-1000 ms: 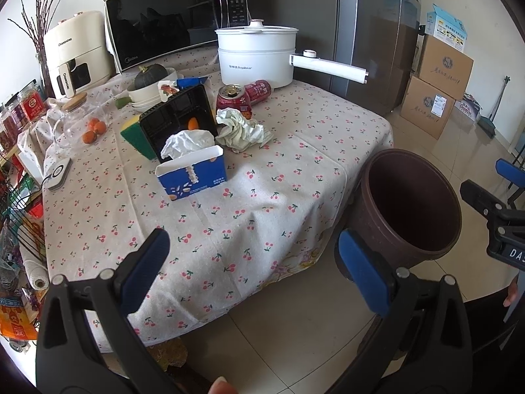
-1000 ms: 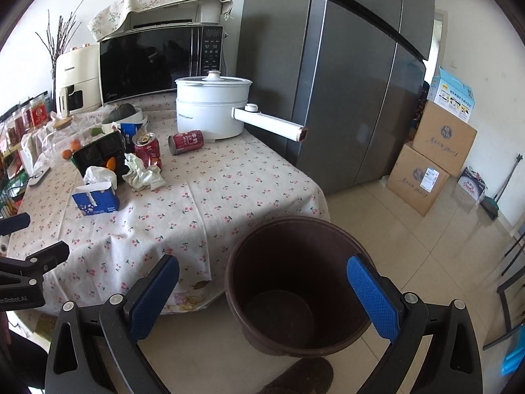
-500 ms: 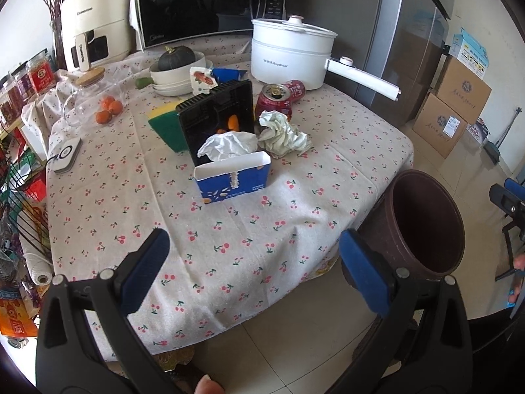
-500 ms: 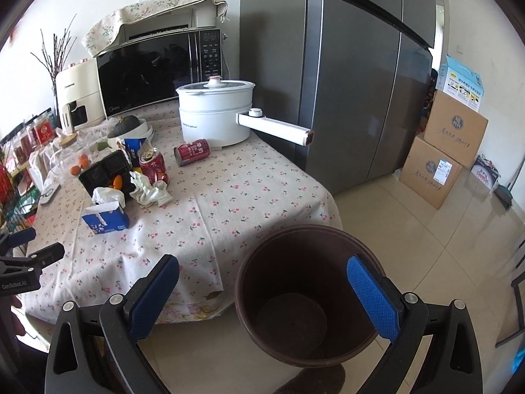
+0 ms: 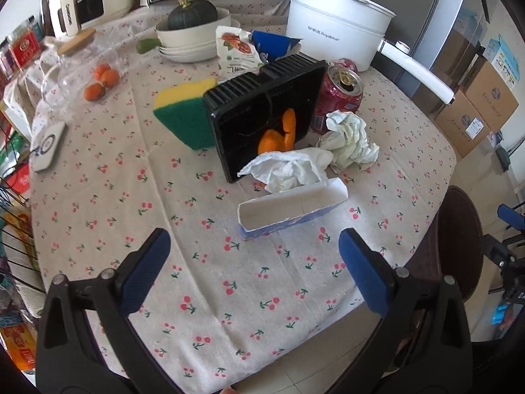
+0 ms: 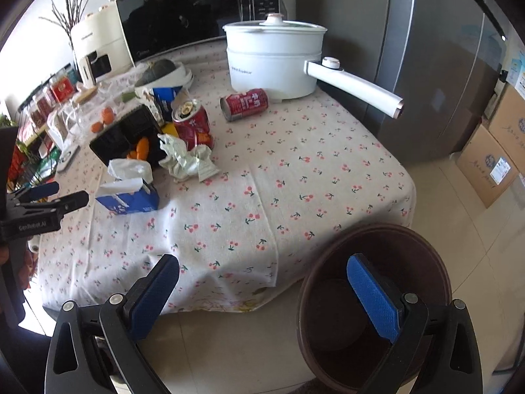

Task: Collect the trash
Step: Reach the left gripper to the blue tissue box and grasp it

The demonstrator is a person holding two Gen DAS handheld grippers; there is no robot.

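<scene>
My left gripper [image 5: 254, 256] is open and empty over the cherry-print table, just short of a torn blue carton [image 5: 292, 210] with a white tissue [image 5: 288, 169] behind it. Beyond lie a crumpled wrapper [image 5: 349, 142], a black tray [image 5: 262, 111] holding orange peel, and an upright red can [image 5: 338, 98]. My right gripper [image 6: 262, 282] is open and empty at the table's near edge, above a brown bin [image 6: 374, 305] on the floor. A second red can [image 6: 244, 103] lies on its side. The carton [image 6: 129, 197] also shows in the right wrist view.
A white electric pot [image 6: 274, 62] with a long handle stands at the back, beside a microwave [image 6: 197, 10]. A green-yellow sponge [image 5: 183, 115], snack bags [image 5: 238, 51], a bowl with a squash [image 5: 193, 29] and small oranges [image 5: 101, 80] are on the table. Cardboard boxes [image 6: 492, 161] stand by the fridge.
My left gripper has moved forward over the table, close to the blue carton. My right gripper has moved toward the table edge, with the bin now low at the right.
</scene>
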